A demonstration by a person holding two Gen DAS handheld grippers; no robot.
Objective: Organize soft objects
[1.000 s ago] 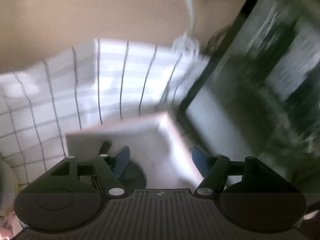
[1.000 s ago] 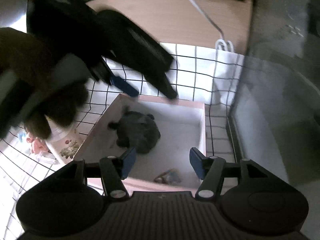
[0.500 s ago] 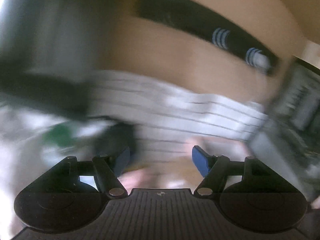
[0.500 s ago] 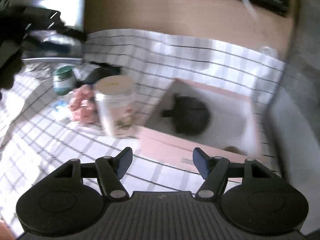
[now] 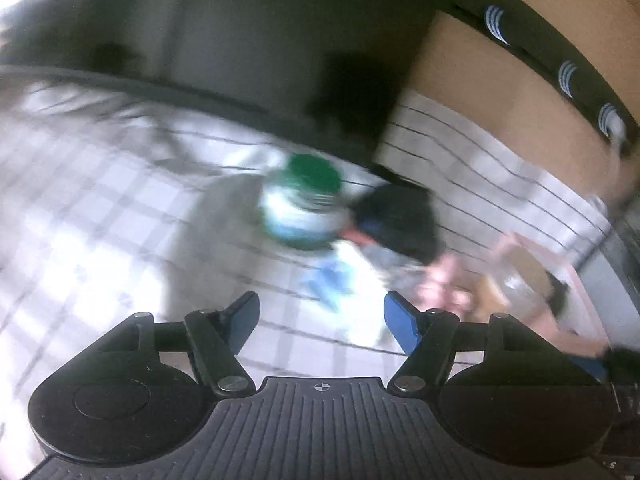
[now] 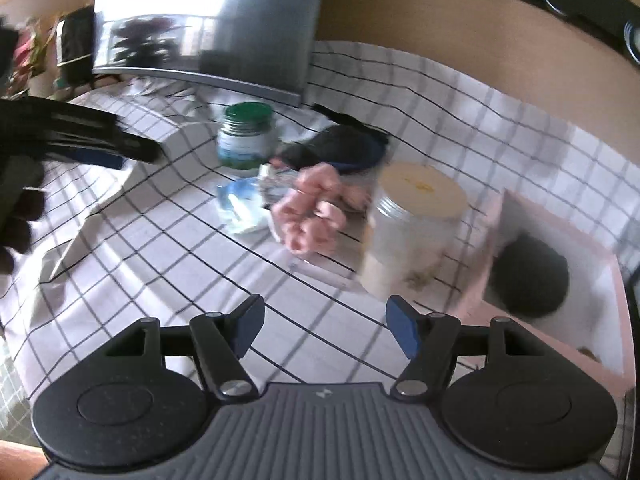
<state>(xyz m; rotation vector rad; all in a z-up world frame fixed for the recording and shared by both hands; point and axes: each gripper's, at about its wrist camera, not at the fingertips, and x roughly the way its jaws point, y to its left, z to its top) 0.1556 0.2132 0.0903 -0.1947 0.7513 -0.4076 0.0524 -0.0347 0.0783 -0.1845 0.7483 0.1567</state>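
A pink box (image 6: 600, 344) stands at the right of the checked cloth with a dark soft toy (image 6: 532, 276) inside. A pink soft item (image 6: 312, 208) lies left of a cream-lidded jar (image 6: 416, 236). A black and blue soft item (image 6: 348, 146) lies behind it. My right gripper (image 6: 324, 326) is open and empty, above the cloth in front of them. My left gripper (image 5: 320, 322) is open and empty; it also shows at the left of the right wrist view (image 6: 100, 146). The left wrist view is blurred and shows the black item (image 5: 400, 220) and the pink item (image 5: 444, 284).
A green-lidded jar (image 6: 246, 136) stands at the back, also in the left wrist view (image 5: 304, 208). A blue and white packet (image 6: 240, 206) lies in front of it. A shiny metal appliance (image 6: 208, 28) stands behind. A dark panel borders the table at the far right.
Both grippers have swung left, away from the pink box. The left gripper left the box and now faces the green-lidded jar. The dark toy stays in the box.
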